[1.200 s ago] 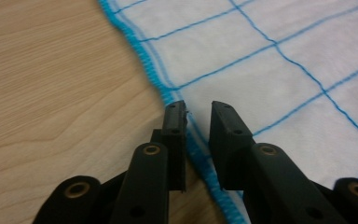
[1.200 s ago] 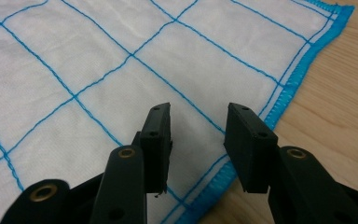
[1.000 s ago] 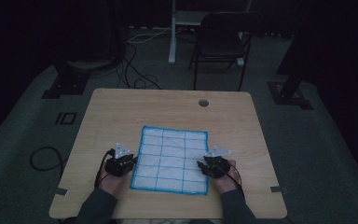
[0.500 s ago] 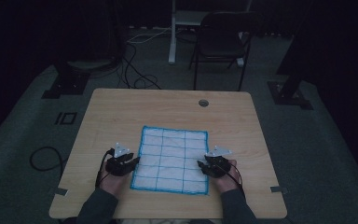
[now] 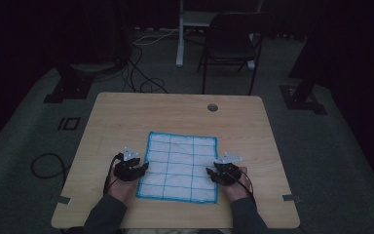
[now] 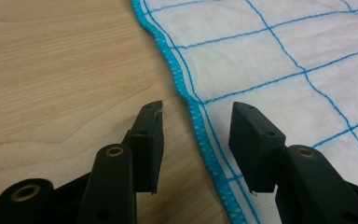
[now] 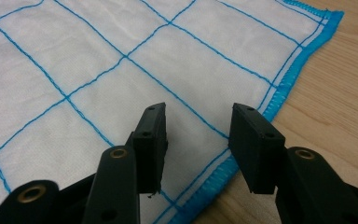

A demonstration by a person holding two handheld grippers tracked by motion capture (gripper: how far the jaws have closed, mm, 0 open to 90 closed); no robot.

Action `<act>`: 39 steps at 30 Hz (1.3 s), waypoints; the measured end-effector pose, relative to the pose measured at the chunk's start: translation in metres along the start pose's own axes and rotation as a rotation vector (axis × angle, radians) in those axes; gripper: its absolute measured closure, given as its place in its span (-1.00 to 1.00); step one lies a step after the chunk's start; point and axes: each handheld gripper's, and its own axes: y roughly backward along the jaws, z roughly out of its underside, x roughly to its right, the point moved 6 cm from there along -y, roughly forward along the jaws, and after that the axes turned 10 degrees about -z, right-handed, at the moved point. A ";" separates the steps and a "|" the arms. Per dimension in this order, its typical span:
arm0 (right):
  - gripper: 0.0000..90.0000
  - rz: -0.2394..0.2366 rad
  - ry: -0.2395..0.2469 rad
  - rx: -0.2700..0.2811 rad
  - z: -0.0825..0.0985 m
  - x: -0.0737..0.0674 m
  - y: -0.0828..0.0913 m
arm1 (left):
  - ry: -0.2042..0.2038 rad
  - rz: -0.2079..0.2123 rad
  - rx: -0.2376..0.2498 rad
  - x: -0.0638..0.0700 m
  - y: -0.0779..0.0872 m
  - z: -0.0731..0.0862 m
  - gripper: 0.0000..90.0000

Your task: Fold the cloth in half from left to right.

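**Black grippers, dark sleeves**

Both forearms wear dark greyish sleeves (image 5: 104, 214). The left gripper (image 6: 196, 135) and right gripper (image 7: 196, 137) are matte black, with blocky ribbed jaws, brass-ringed pivot holes and small screws. Each carries a pale grey three-cornered plate (image 5: 131, 153) and trails a black cable (image 5: 108, 175).

No readable text, labels or nos. anywhere in view.

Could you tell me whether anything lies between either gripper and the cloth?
Nothing visible does. The left gripper has just been opening, and its jaws straddle the cloth's blue edge. The right gripper stands open over the cloth's other side edge. The table around is bare.
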 end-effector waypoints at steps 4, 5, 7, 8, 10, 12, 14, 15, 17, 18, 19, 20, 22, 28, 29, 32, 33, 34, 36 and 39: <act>0.26 0.000 0.000 0.000 0.000 0.000 0.000 | 0.005 -0.008 0.001 0.001 -0.001 0.000 0.22; 0.26 0.000 0.000 0.000 0.000 0.000 0.000 | 0.004 -0.010 0.001 0.001 -0.002 0.000 0.21; 0.26 0.000 0.001 0.001 0.000 0.000 0.000 | 0.000 -0.015 0.005 0.002 -0.002 0.000 0.19; 0.25 0.000 0.001 0.001 0.000 0.000 0.000 | -0.001 -0.018 0.009 0.003 -0.002 0.000 0.19; 0.26 0.001 0.000 0.001 0.000 0.000 0.000 | -0.003 -0.028 0.010 0.004 -0.002 0.000 0.19; 0.25 0.001 0.000 0.001 0.000 0.000 0.000 | -0.005 -0.036 0.009 0.005 -0.002 0.000 0.19; 0.25 0.002 -0.001 0.001 0.000 0.000 0.000 | -0.003 -0.037 0.013 0.006 -0.003 0.000 0.19; 0.25 0.003 -0.001 0.001 0.000 0.000 0.000 | -0.004 -0.037 0.015 0.007 -0.003 0.001 0.19; 0.25 0.003 -0.001 0.002 0.000 0.000 0.000 | -0.013 -0.036 0.021 0.010 -0.003 0.001 0.20; 0.25 0.002 0.000 0.002 0.000 0.000 0.000 | -0.015 -0.035 0.026 0.011 -0.004 0.000 0.20; 0.25 0.002 0.000 0.002 0.000 0.000 0.000 | -0.018 -0.033 0.028 0.013 -0.004 0.000 0.21; 0.25 0.002 0.000 0.002 0.000 0.000 0.000 | -0.017 -0.032 0.030 0.014 -0.005 -0.001 0.21; 0.25 0.003 0.000 0.002 0.000 0.000 0.000 | -0.020 -0.027 0.031 0.016 -0.006 -0.002 0.24; 0.25 0.002 0.000 0.002 0.000 0.000 0.000 | -0.010 -0.026 0.026 0.018 -0.007 -0.004 0.37; 0.25 0.002 0.000 0.002 0.000 0.000 0.000 | -0.010 -0.026 0.026 0.018 -0.007 -0.004 0.43; 0.25 0.001 0.001 0.002 0.000 0.000 0.000 | -0.003 -0.021 0.027 0.018 -0.008 -0.005 0.48; 0.25 0.001 0.001 0.002 0.000 0.000 0.000 | -0.002 -0.020 0.028 0.018 -0.008 -0.005 0.50; 0.25 0.001 0.001 0.002 0.000 0.000 0.000 | 0.001 -0.015 0.029 0.018 -0.008 -0.005 0.53; 0.25 0.001 0.001 0.003 0.000 0.000 0.000 | -0.001 -0.012 0.031 0.019 -0.009 -0.005 0.59; 0.25 0.002 0.000 0.003 0.000 0.000 0.000 | 0.003 -0.002 0.029 0.020 -0.009 -0.006 0.69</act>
